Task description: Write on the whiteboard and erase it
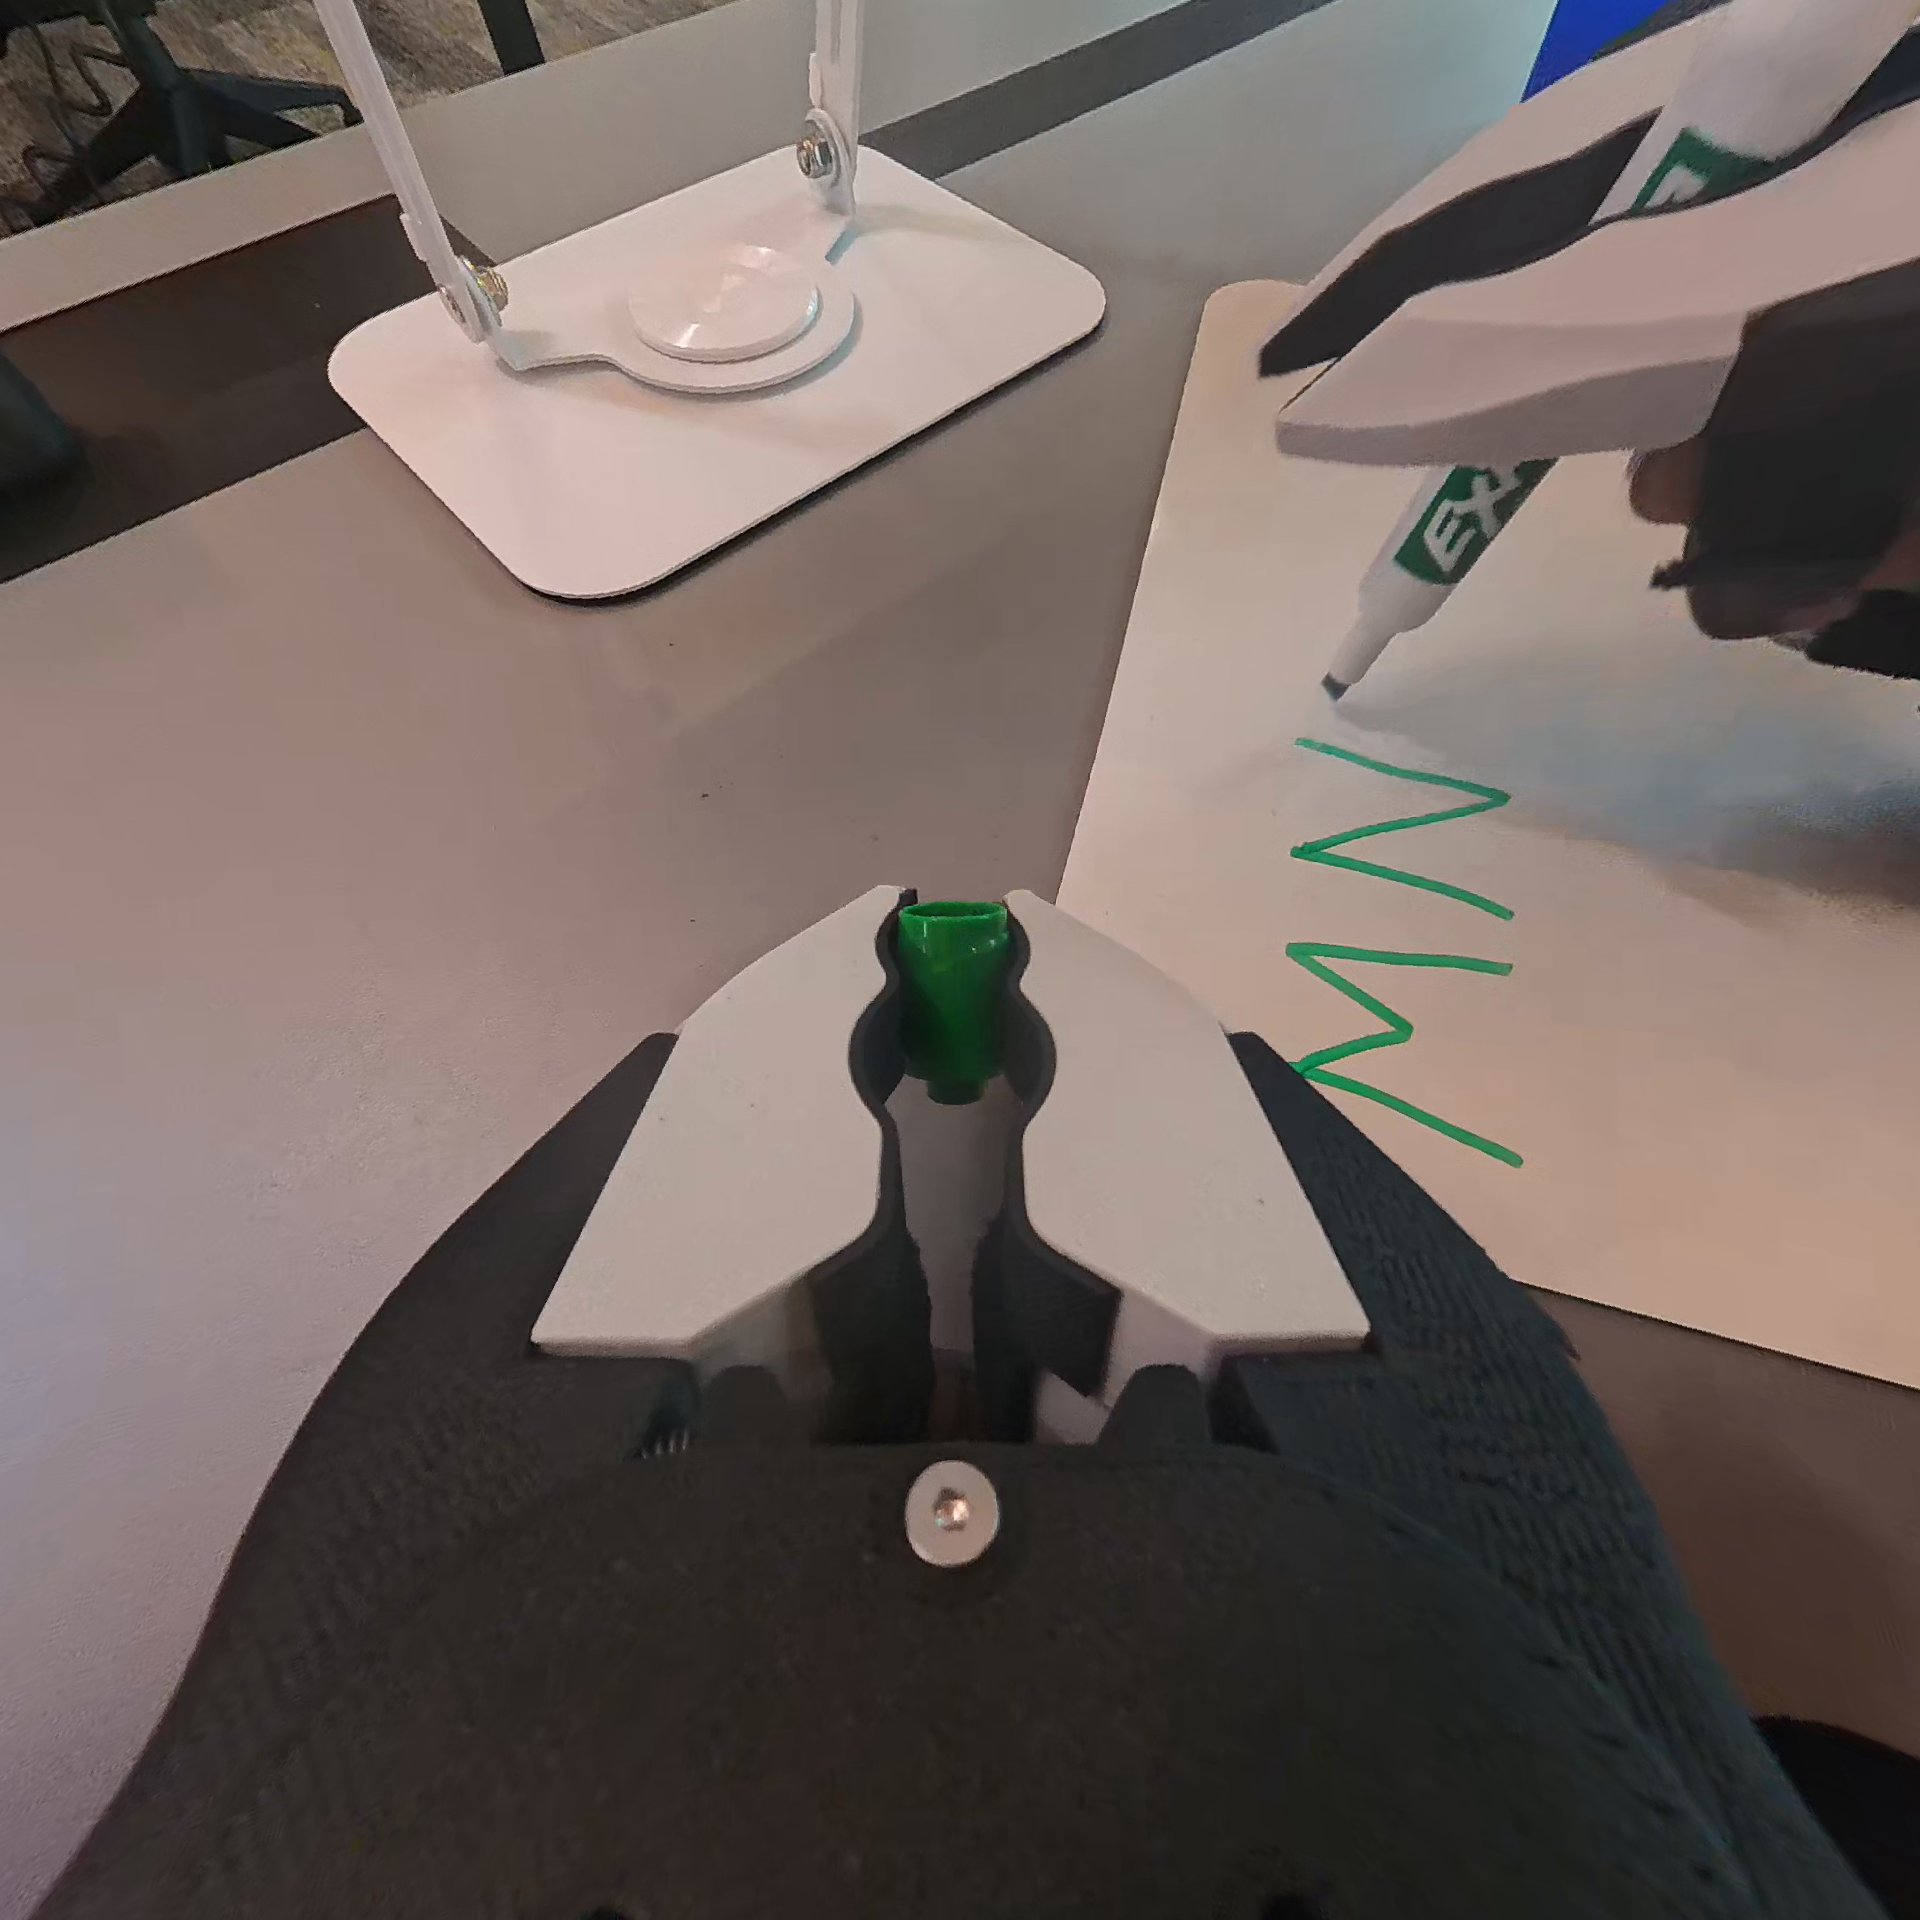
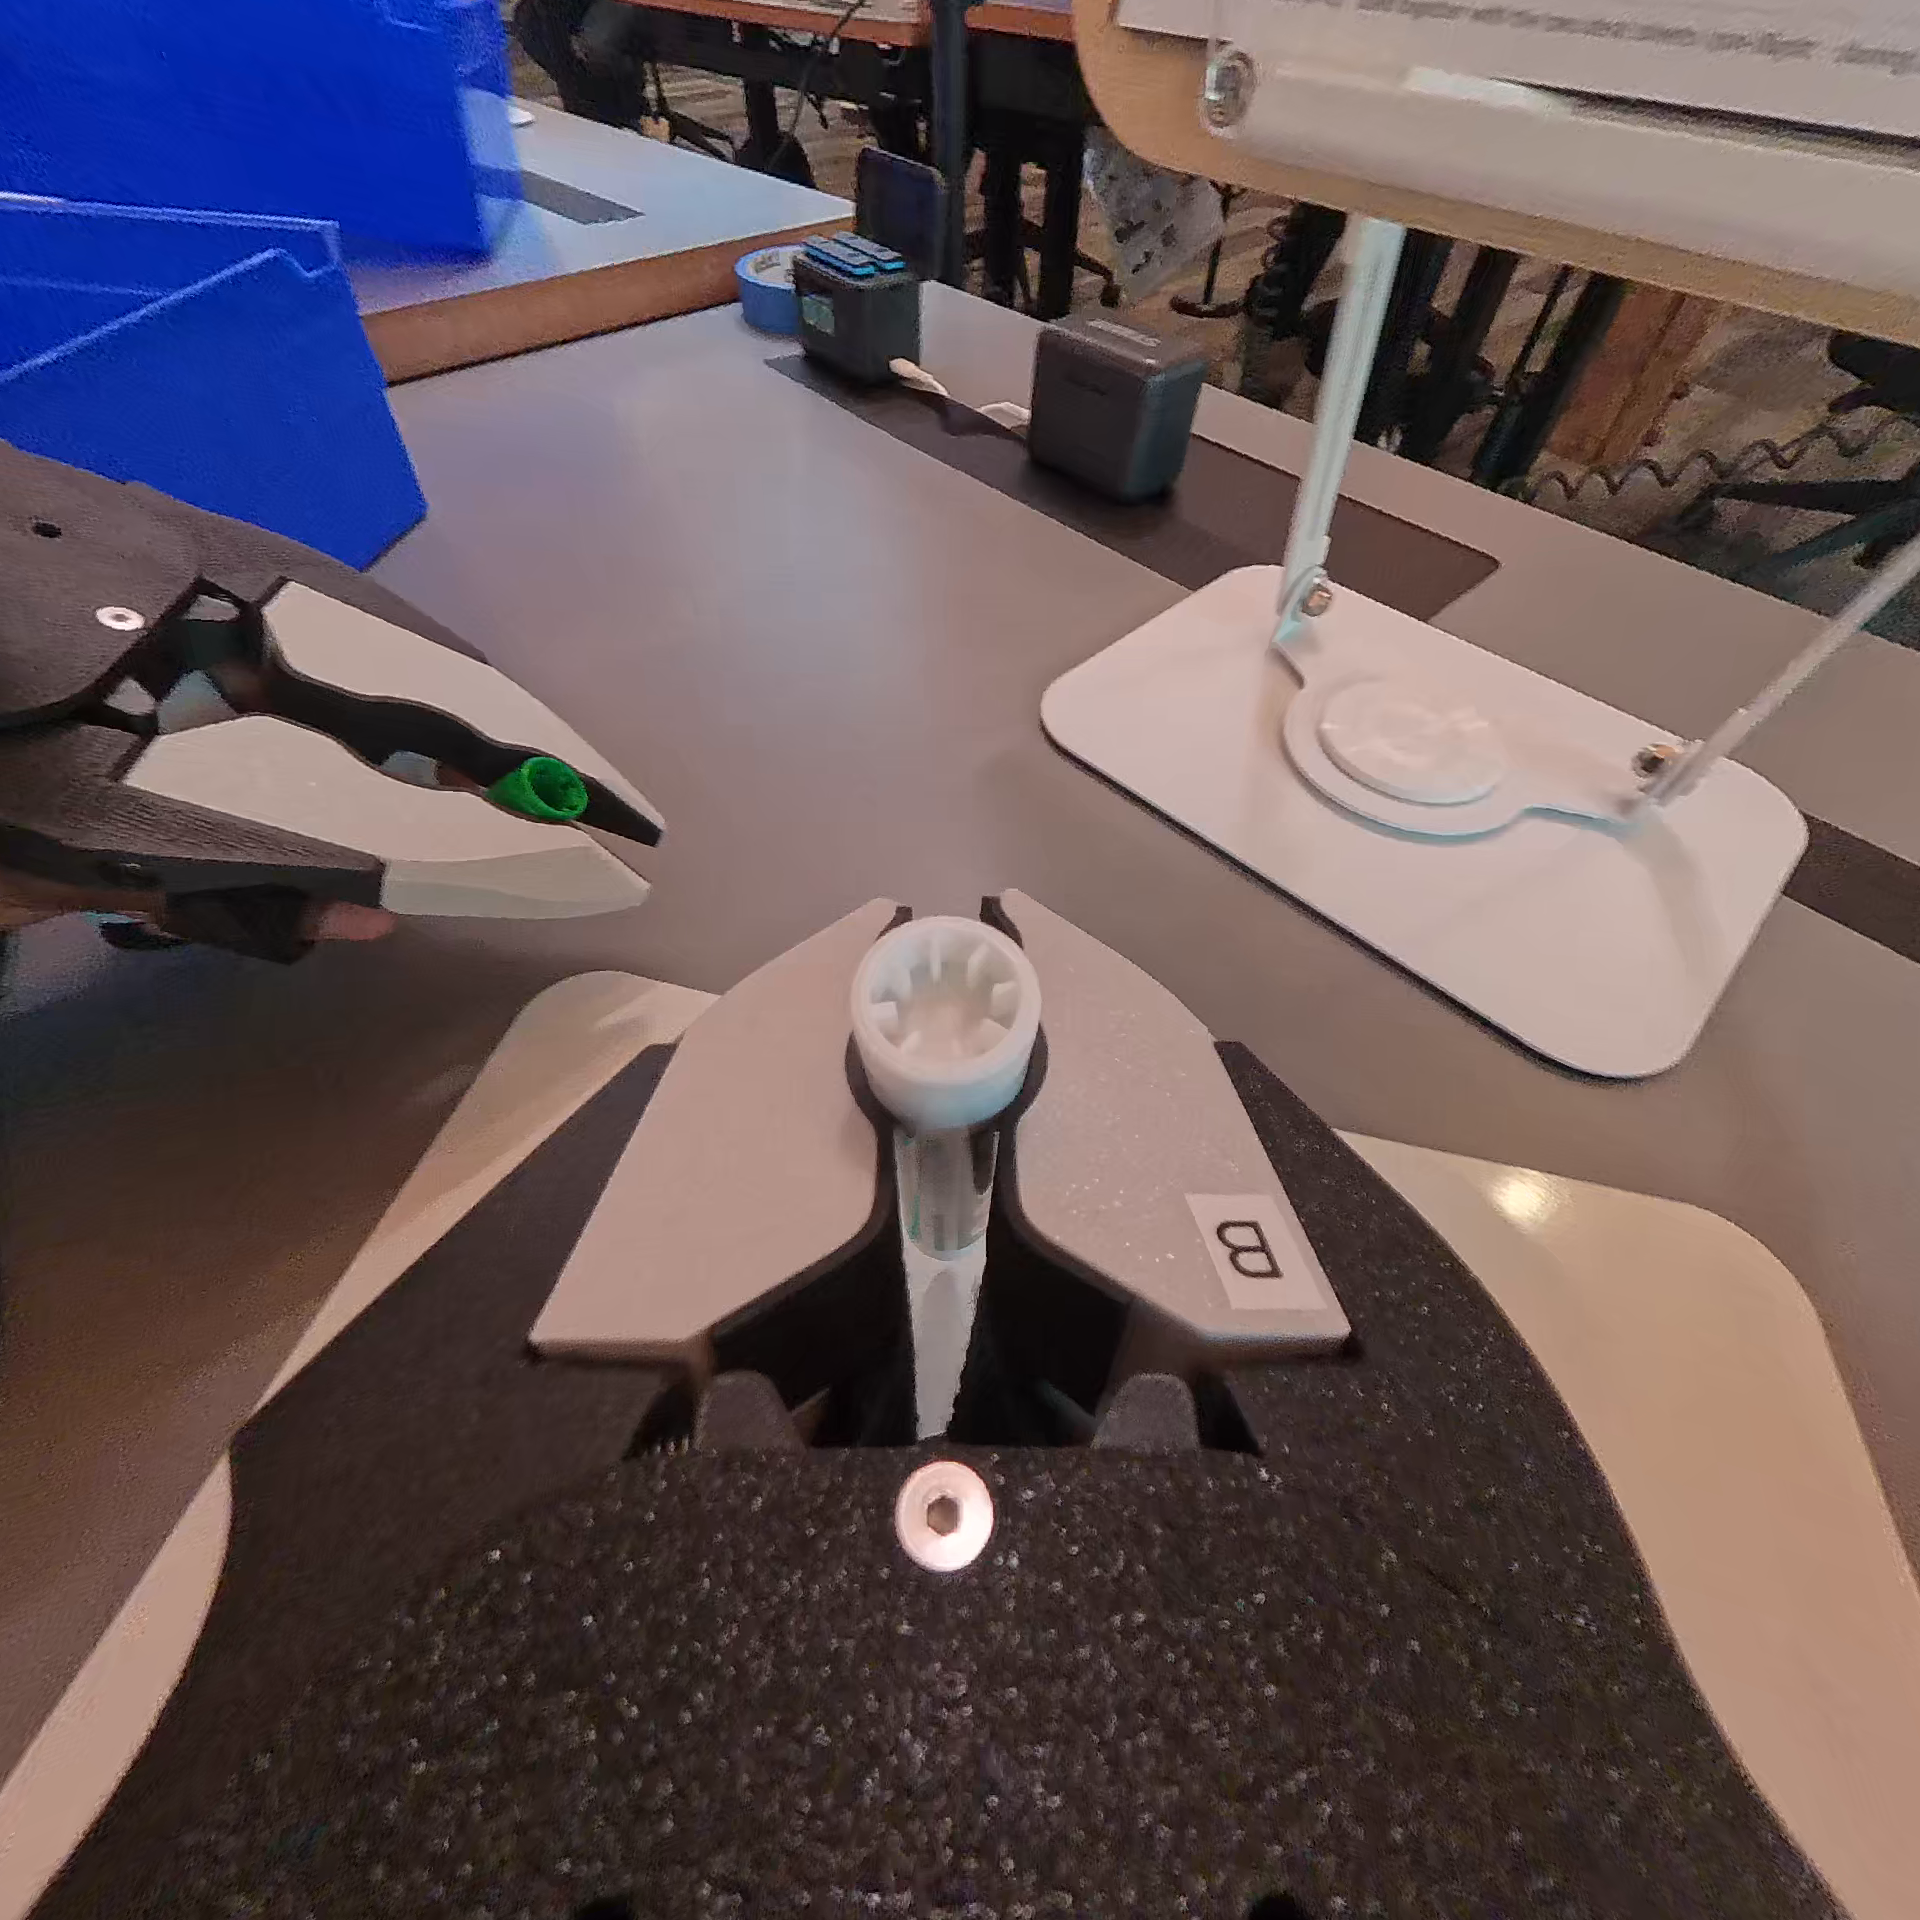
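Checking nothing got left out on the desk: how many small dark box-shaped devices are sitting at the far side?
2: one dark box beside the blue tape roll, another dark box right of it, nearer the white stand base.

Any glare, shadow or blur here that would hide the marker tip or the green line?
Left wrist view: the right gripper and hand are motion-blurred and shadow the whiteboard, but the marker tip and green zigzag stay readable. Right wrist view: a small glare spot on the whiteboard; tip hidden; the background is soft.
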Action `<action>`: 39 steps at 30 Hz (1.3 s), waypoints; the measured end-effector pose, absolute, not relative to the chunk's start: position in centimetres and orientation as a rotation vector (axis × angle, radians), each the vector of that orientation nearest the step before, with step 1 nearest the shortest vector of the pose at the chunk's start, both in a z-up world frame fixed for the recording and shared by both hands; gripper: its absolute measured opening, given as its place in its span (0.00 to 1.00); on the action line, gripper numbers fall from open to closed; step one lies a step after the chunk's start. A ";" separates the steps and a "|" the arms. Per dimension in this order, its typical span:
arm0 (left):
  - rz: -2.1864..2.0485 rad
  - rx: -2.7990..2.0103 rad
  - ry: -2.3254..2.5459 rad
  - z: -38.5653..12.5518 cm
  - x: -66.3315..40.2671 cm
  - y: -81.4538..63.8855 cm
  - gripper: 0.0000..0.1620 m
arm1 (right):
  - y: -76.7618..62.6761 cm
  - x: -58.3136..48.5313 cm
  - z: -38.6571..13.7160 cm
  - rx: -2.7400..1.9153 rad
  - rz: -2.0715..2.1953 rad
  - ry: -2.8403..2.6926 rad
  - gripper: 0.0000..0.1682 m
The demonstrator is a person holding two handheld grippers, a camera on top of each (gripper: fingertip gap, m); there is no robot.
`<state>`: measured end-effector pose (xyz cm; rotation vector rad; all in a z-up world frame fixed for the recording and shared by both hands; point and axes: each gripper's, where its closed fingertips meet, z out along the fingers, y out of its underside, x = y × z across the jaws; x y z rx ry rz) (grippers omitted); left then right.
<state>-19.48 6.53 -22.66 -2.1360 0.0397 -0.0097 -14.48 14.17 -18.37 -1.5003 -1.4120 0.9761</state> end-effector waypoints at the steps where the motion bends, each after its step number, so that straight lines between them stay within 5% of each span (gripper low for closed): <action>1: -0.011 -2.136 0.041 -22.7 -19.5 6.6 0.09 | 14.6 -14.3 -18.5 -1.507 0.969 -1.405 0.08; 39: -0.007 -2.150 0.054 -23.1 -19.3 6.6 0.09 | 17.8 -14.1 -18.8 -1.517 0.923 -1.411 0.08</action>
